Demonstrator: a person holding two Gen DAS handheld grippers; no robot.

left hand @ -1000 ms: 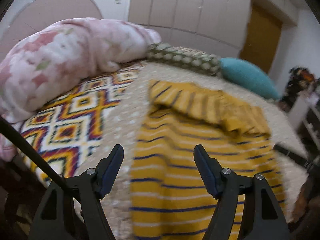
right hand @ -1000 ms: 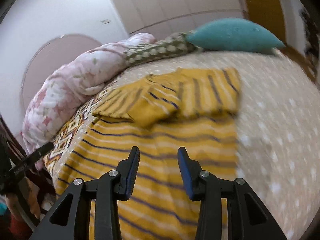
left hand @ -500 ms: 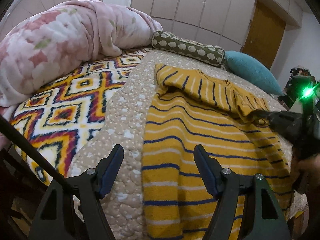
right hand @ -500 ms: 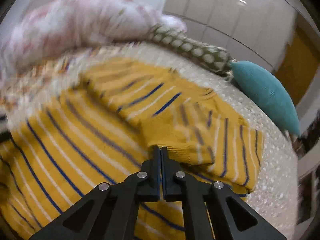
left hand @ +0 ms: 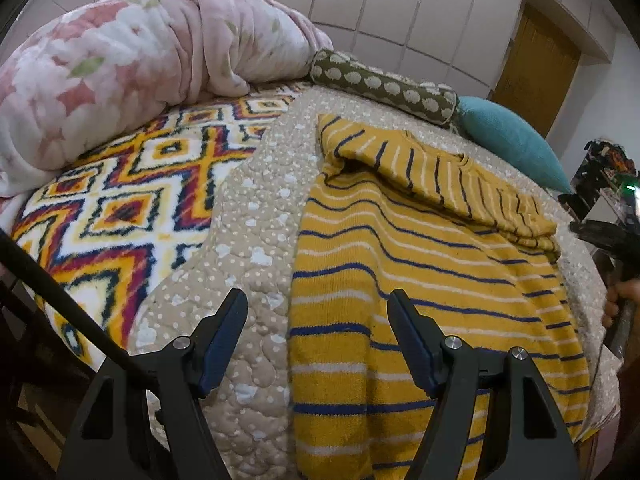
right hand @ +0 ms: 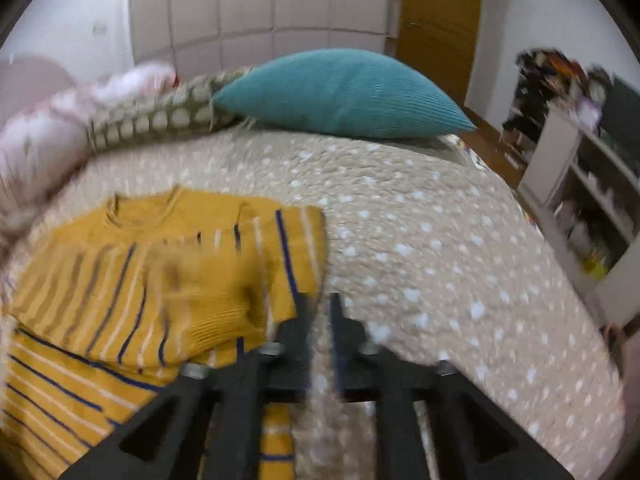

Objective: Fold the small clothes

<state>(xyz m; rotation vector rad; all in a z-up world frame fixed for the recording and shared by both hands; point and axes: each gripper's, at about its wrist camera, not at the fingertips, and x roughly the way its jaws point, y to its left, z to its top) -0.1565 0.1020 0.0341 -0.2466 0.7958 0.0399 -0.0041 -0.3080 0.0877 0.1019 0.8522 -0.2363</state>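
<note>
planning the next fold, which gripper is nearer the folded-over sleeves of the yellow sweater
Right. The right gripper sits at the folded sleeves' edge; the left gripper hovers back over the sweater's hem end.

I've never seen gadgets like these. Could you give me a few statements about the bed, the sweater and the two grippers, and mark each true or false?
1. The yellow striped sweater lies on the beige quilt. True.
2. The left gripper is clamped on the sweater. False: its jaws are wide apart and hold nothing.
3. The teal pillow lies next to the dotted bolster. True.
4. The sweater's sleeves are spread out sideways. False: they are folded across its chest.
</note>
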